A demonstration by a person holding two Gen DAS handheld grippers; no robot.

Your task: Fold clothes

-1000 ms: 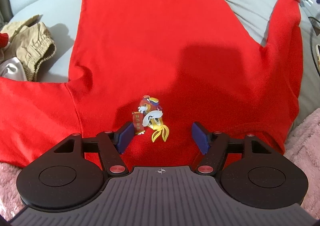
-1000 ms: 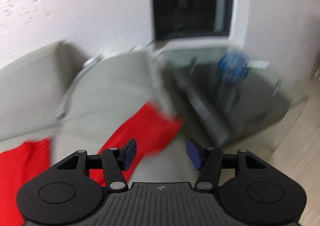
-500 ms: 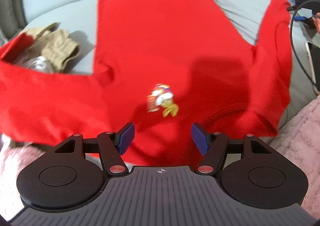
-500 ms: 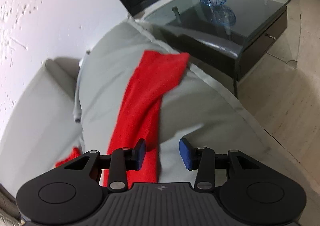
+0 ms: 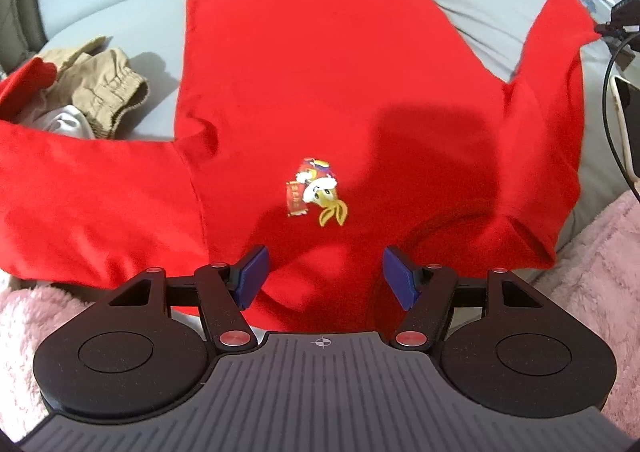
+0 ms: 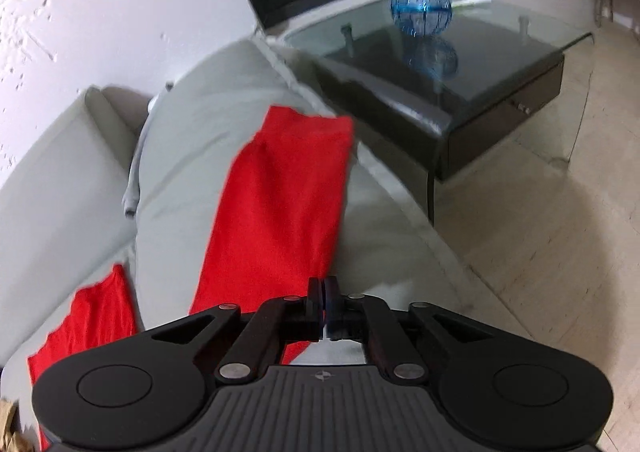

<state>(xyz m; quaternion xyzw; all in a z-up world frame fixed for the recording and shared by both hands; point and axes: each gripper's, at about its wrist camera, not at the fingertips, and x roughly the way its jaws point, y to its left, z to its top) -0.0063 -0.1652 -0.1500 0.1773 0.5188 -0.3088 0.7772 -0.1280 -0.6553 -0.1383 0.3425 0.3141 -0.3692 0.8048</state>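
Left wrist view: a grey sofa [image 5: 120, 0] is covered by a red long-sleeved shirt [image 5: 320, 72] spread flat, cartoon print [image 5: 316, 192] upward. Crumpled khaki clothing [image 5: 108, 92] is seen beside its sleeve. The left gripper [image 5: 324, 276] is held wide open above the collar, empty. The right gripper [image 6: 323, 302], its jaws just closing, is pinched nearly together at the other sleeve's [image 6: 276, 204] edge; a grip cannot be confirmed.

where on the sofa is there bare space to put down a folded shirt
Bare grey sofa shows between the red shirt body and its right sleeve, and behind the shirt's far hem. The left is crowded by khaki clothes.
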